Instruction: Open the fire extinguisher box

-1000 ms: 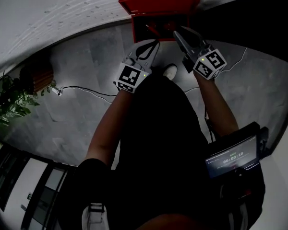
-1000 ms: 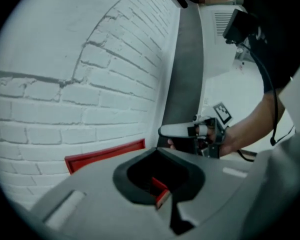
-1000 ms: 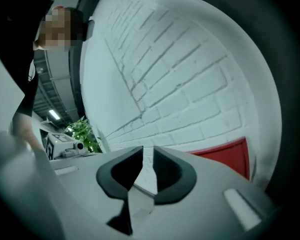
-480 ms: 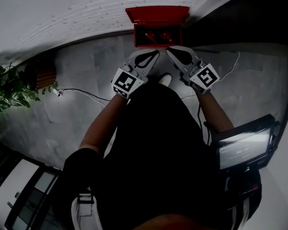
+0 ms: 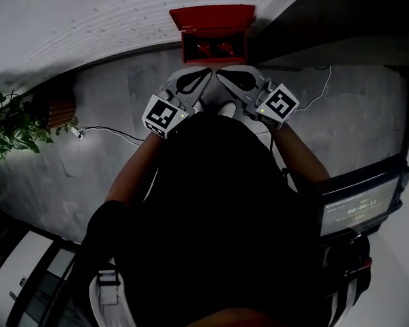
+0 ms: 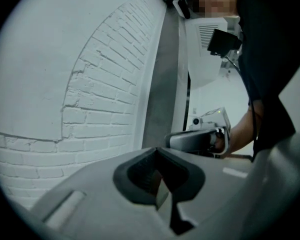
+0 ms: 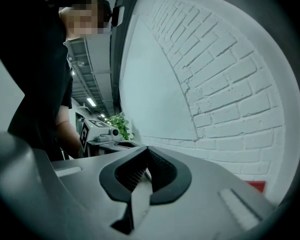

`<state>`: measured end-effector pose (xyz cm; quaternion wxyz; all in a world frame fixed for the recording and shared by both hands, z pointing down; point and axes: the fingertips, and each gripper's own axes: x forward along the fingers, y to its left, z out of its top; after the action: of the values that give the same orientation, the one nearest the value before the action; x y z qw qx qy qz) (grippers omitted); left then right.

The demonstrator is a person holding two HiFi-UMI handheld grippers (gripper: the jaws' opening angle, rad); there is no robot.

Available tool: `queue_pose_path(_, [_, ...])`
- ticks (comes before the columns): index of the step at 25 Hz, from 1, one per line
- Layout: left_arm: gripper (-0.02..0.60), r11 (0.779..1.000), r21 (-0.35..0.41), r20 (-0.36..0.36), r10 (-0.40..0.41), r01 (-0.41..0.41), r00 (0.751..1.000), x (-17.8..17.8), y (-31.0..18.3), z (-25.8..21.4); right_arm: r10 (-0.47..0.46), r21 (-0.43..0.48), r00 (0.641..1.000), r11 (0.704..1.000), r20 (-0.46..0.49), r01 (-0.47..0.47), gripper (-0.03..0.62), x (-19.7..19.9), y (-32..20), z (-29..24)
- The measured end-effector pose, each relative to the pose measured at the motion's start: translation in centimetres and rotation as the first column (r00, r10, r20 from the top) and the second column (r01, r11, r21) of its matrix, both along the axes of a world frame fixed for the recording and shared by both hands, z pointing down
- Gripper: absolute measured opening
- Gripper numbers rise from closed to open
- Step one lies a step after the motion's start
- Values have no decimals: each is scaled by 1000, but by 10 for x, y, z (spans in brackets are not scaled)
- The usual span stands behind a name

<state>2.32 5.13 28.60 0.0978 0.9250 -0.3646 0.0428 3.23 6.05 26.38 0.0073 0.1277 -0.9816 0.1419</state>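
Brick wall (image 5: 88, 19) behind red fire extinguisher box (image 5: 215, 20) — just beyond left gripper (image 5: 207, 72) and right gripper (image 5: 220, 74), jaws together, empty

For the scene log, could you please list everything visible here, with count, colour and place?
fire extinguisher box: one, red, lid up, at the foot of the wall
brick wall: one, white, behind the box
floor: one, grey, under everything
plant: one, green, far left
cables: two, pale, on the floor, one each side
screen: one, dark with a lit readout, lower right
shoe: one, white, below the grippers
left gripper: one, pale grey, jaws shut and empty, just short of the box
right gripper: one, pale grey, jaws shut and empty, beside the left
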Motion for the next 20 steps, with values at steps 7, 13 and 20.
queue_pose_path(7, [3, 999, 41, -4, 7, -7, 1000, 1, 1, -19, -1, 86, 1000, 996, 16, 0, 9, 0, -2, -31])
queue_pose_path(13, [3, 997, 77, -34, 3, 0, 999, -5, -11, -34, 28, 126, 999, 992, 18, -30, 9, 2, -14, -43])
queue_pose_path(20, [3, 995, 100, -47, 10, -6, 999, -11, -20, -44, 38, 123, 999, 992, -4, -38, 9, -1, -20, -39])
